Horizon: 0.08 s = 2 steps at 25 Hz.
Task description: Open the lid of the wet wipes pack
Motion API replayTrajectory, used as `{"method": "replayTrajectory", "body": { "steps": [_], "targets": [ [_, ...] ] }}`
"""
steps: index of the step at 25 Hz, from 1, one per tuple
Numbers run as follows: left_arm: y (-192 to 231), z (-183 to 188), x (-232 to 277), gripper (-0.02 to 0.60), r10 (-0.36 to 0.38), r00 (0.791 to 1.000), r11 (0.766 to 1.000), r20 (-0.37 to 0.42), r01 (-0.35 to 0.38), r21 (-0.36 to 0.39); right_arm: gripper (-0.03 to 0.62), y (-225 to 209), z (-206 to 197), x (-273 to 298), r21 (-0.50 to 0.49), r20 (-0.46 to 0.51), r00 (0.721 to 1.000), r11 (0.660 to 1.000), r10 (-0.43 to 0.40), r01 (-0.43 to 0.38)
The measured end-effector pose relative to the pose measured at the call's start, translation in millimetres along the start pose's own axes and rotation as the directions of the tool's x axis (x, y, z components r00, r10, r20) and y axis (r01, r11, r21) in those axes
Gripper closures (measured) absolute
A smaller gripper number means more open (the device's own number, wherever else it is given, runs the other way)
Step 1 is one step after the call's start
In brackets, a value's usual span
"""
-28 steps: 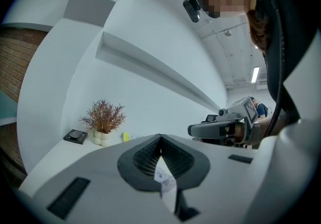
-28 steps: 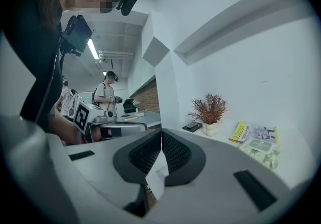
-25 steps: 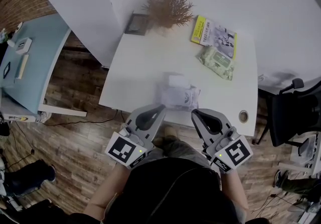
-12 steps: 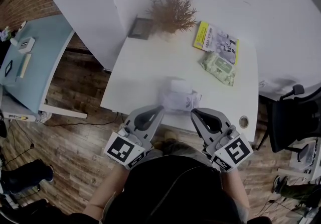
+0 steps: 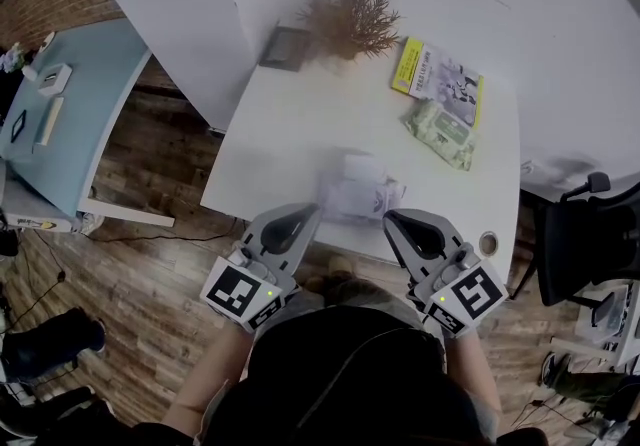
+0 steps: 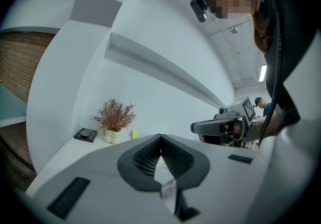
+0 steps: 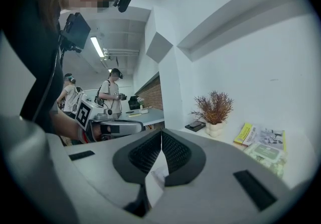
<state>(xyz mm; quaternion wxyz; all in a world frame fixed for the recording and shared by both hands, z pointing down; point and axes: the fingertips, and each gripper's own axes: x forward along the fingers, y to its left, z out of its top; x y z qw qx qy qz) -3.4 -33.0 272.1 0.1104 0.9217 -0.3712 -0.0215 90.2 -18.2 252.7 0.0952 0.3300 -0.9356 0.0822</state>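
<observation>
The wet wipes pack (image 5: 360,196) lies on the white tabletop (image 5: 290,134), close to the near edge and about halfway along it. It is a soft, pale, crinkly bag with a lighter patch on top. It looks blurry, so I cannot tell which way its long side runs or which way the lid points.

The left gripper (image 5: 316,209) is just by the pack's left side, over the near edge. Its grey fingers (image 6: 145,157) are pressed together at the tips and hold nothing. The right gripper (image 5: 388,216) is just by the pack's right side. Its fingers (image 7: 175,152) are also pressed together with nothing in them. Both have ribbed dark pads.

Toward the far right corner lies a flat green pack (image 5: 440,132). Beside it, at the far edge, is a thin yellow and grey booklet (image 5: 437,69). A dry, twiggy brown plant (image 5: 345,19) stands at the far edge, with a dark flat square (image 5: 283,46) at the far left corner.
</observation>
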Motion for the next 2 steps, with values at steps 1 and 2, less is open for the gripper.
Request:
{"method": "replayTrajectory", "body": {
  "steps": [1,2],
  "targets": [
    [0.2,-1.3,-0.1,0.569,0.0,1.0,1.0,-0.003,0.0,-0.002,0.571,-0.8,-0.8,0.5,0.001,-0.001,1.0,1.0,0.001,-0.001],
    [0.4,-2.7,-0.2,0.569,0.0,1.0,1.0,-0.007,0.0,-0.004,0.571,-1.6,-1.6,1.0,0.002,-0.003,1.0,1.0,0.003,-0.003]
  ]
}}
